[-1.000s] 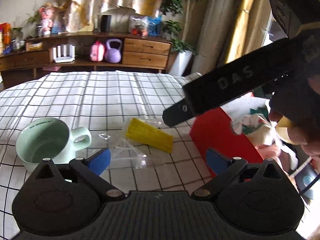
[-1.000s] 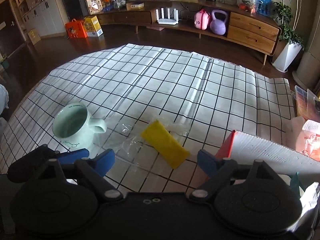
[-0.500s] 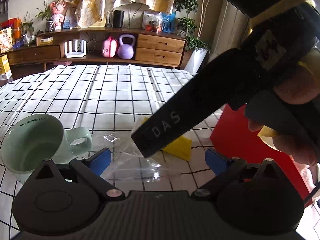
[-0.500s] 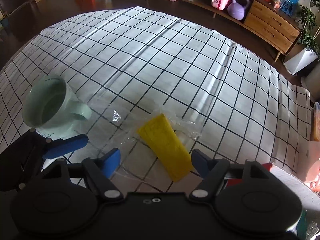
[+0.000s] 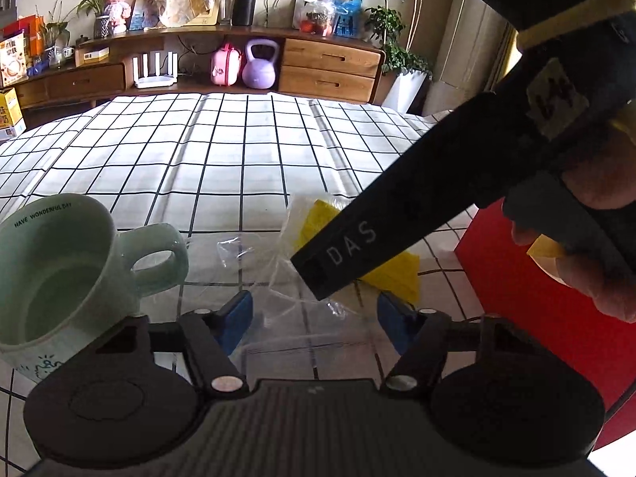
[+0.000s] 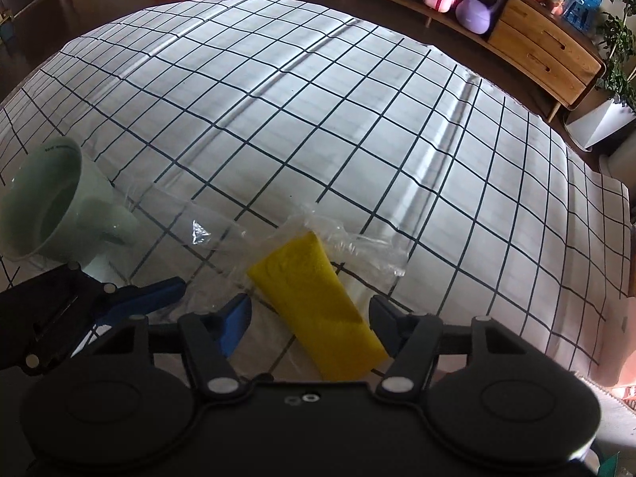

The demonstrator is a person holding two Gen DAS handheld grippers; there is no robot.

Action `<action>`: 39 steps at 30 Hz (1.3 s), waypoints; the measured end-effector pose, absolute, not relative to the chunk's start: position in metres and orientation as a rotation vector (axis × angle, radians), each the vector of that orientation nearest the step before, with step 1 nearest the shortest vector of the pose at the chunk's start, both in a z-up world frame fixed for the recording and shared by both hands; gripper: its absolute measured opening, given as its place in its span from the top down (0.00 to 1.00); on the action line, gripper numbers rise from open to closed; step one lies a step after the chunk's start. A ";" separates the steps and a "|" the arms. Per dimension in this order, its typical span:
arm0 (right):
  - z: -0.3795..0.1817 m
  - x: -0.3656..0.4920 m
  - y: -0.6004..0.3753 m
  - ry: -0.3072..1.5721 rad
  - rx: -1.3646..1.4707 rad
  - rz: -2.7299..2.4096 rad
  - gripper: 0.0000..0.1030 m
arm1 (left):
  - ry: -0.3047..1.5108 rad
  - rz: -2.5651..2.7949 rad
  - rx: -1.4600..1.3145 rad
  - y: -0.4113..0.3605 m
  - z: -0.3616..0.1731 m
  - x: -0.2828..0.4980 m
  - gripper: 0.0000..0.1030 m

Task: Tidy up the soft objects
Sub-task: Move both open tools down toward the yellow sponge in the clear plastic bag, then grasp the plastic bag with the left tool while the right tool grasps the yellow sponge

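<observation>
A yellow sponge [image 6: 318, 310] lies half inside a clear plastic bag [image 6: 222, 234] on the checked tablecloth [image 6: 318, 99]. My right gripper [image 6: 310, 324] is open, low over the near end of the sponge, with a finger on either side of it. In the left wrist view the sponge [image 5: 397, 274] is mostly hidden behind the right gripper's black body [image 5: 397, 218]. My left gripper [image 5: 314, 322] is open and empty just above the bag [image 5: 278, 278]; its blue fingertips [image 6: 151, 294] show at the lower left of the right wrist view.
A pale green mug [image 5: 59, 278] stands left of the bag, close to my left finger. A red box [image 5: 536, 298] stands at the right of the table. A wooden sideboard [image 5: 326, 63] with a purple kettlebell [image 5: 258, 65] is beyond the table.
My right gripper has moved forward and down over the yellow sponge, which now lies between its fingers. My left gripper has edged closer to the bag and mug.
</observation>
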State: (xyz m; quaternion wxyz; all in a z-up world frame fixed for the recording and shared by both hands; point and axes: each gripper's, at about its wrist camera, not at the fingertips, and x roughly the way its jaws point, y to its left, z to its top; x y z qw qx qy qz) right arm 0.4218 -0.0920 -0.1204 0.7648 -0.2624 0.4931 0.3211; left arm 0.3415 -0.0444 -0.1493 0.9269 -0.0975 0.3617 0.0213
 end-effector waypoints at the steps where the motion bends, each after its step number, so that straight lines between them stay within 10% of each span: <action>1: -0.122 0.422 -0.093 1.074 -0.572 0.698 0.42 | 0.745 0.043 -0.197 -0.044 -0.151 0.342 0.38; 14: -0.113 0.419 -0.113 1.047 -0.481 0.672 0.59 | 0.729 0.023 -0.202 -0.040 -0.155 0.339 0.81; 39: -0.005 0.338 -0.208 0.835 -0.072 0.610 0.61 | 0.653 -0.054 -0.196 -0.041 -0.102 0.297 0.87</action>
